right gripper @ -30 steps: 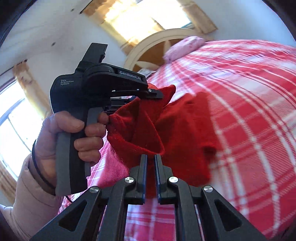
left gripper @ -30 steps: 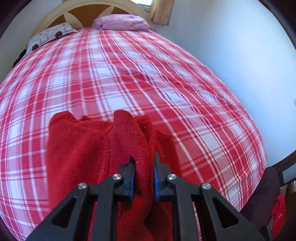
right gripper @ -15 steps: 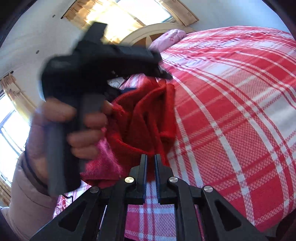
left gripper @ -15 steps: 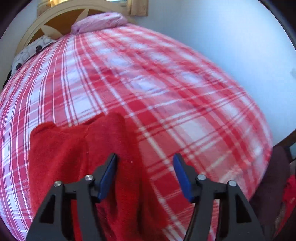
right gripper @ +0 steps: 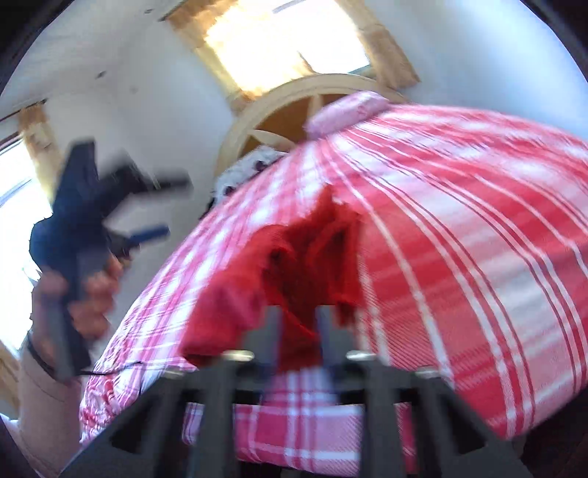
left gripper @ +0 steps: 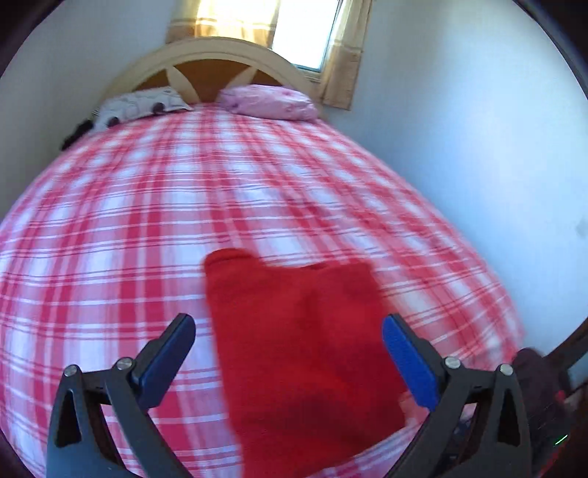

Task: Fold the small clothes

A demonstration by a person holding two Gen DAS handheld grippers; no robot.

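On the near part of the checked bedspread (left gripper: 147, 228), a red garment (left gripper: 305, 353) is lying folded, its long axis running from the bed's near edge toward the headboard (left gripper: 220, 55), with a narrower tab of cloth pointing that way at its far left corner. Through my left gripper (left gripper: 288, 353) I am seeing the jaws opening wide, the blue pads (left gripper: 408, 364) standing clear on either side of the garment and pressing on nothing. My right gripper (right gripper: 299, 331) is also opening; a strip of the red cloth is hanging between its fingers, and the blur is keeping me from telling whether it is touching them.

From the right wrist view the garment (right gripper: 294, 272) is looking bunched and rumpled, its outline smeared, so I am not making out its folds there. Its near end is running out of sight behind my own gripper frames in both views. At the left of that view, a hand (right gripper: 73, 294) is gripping the left gripper's handle, blurred, off the bed's edge and well apart from the cloth.

Two pillows are lying against the headboard, a spotted one (left gripper: 139, 106) and a pink one (left gripper: 268, 101), under a bright curtained window (left gripper: 272, 29). A dark heap (left gripper: 533, 382) is sitting at the bed's right corner, too dim to name.
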